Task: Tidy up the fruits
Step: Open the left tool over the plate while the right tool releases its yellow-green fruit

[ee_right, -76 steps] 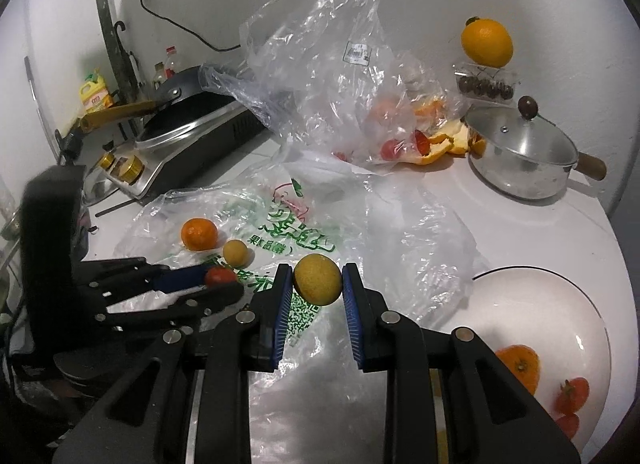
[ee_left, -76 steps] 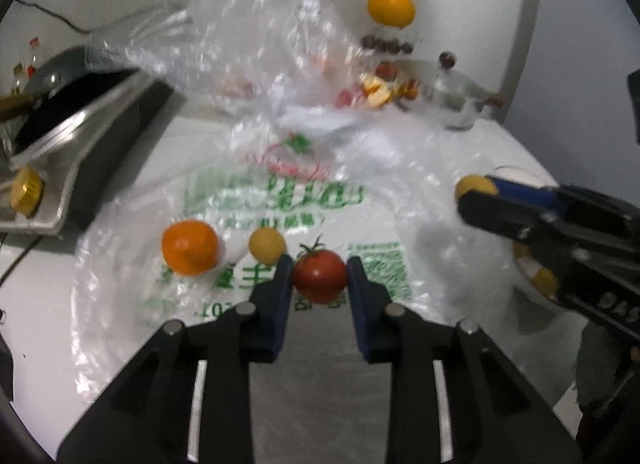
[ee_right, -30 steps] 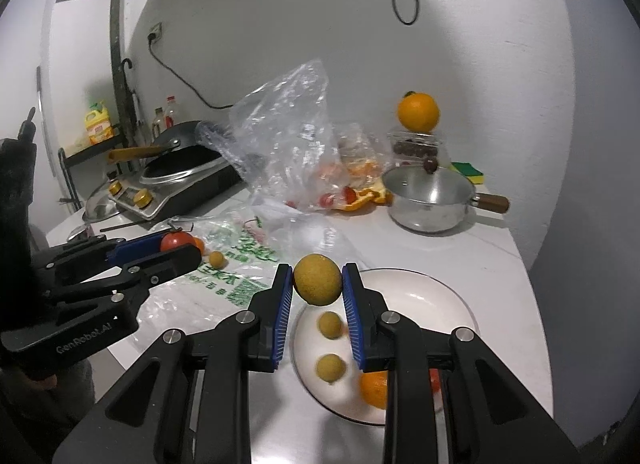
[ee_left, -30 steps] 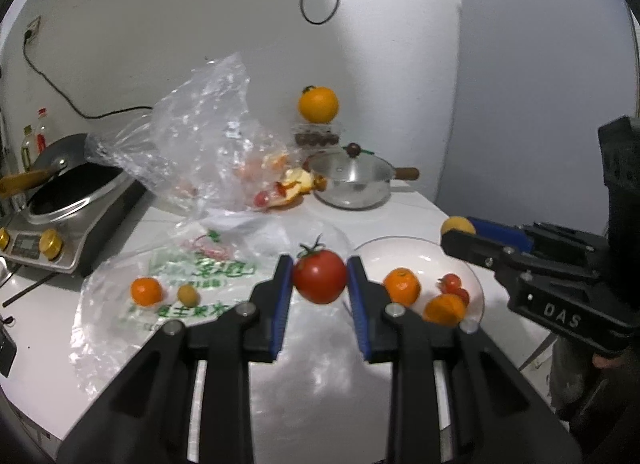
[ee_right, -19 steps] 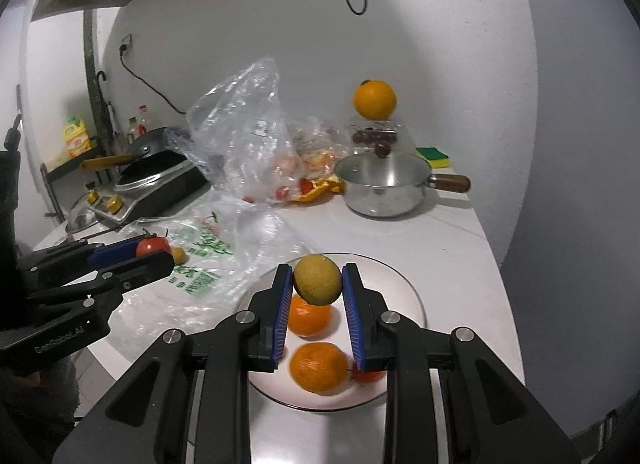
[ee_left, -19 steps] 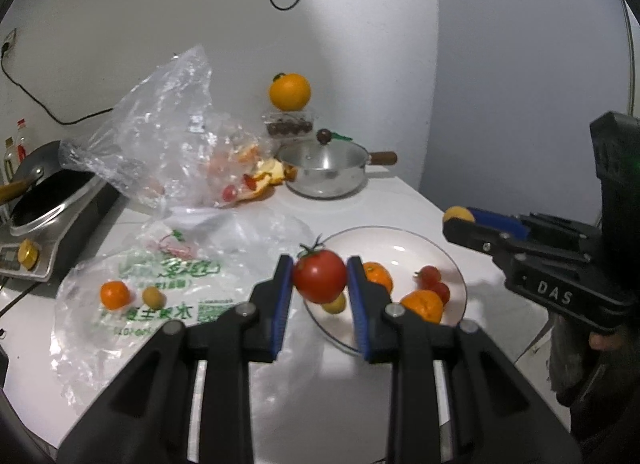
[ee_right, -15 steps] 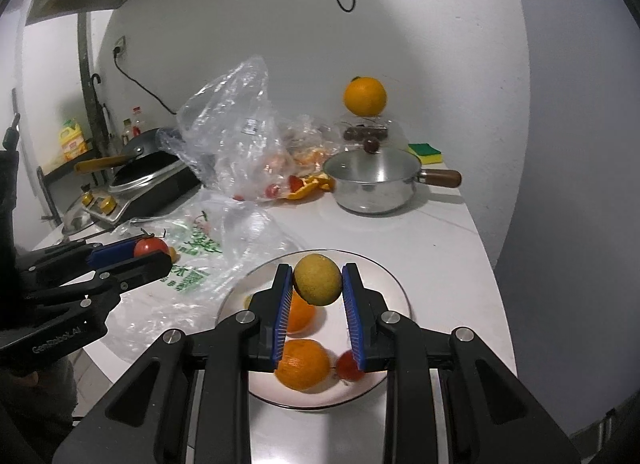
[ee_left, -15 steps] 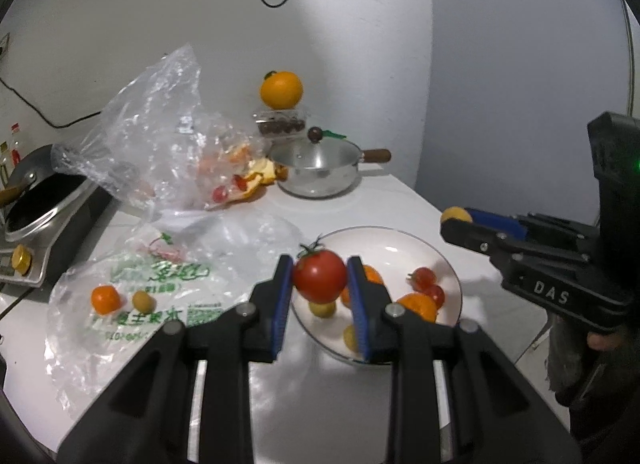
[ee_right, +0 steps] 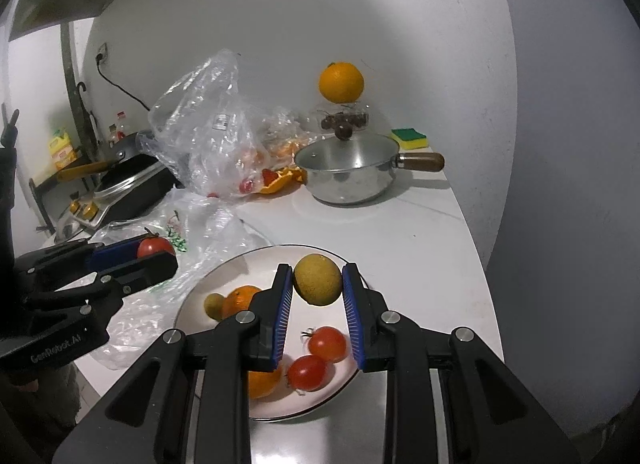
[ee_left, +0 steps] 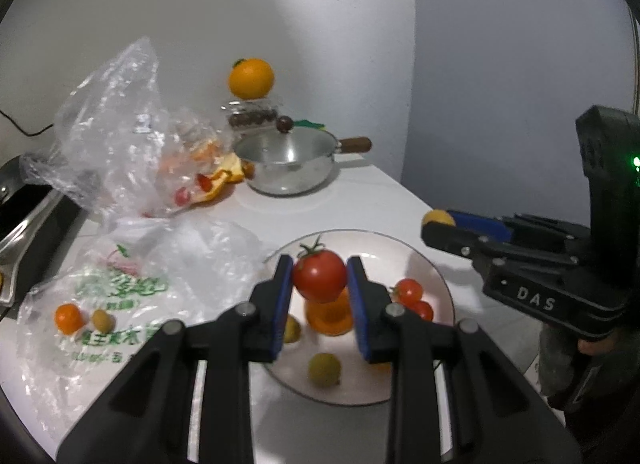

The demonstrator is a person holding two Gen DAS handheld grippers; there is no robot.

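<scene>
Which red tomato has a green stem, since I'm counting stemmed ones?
The large red tomato gripped by the left gripper above the white plate; its green calyx shows, unlike the two small red tomatoes on the plate.

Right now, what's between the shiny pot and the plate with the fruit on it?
Nothing: in the right wrist view, only bare white counter runs from the pot to the plate.

— Held items?
— Round red tomato with green stem [ee_left: 319, 281], clamped upright above the white round plate [ee_left: 436, 284]; round yellow-green fruit [ee_right: 318, 280], likewise clamped.
— On plate?
— Two small red tomatoes [ee_right: 327, 343], oranges [ee_right: 239, 300].
</scene>
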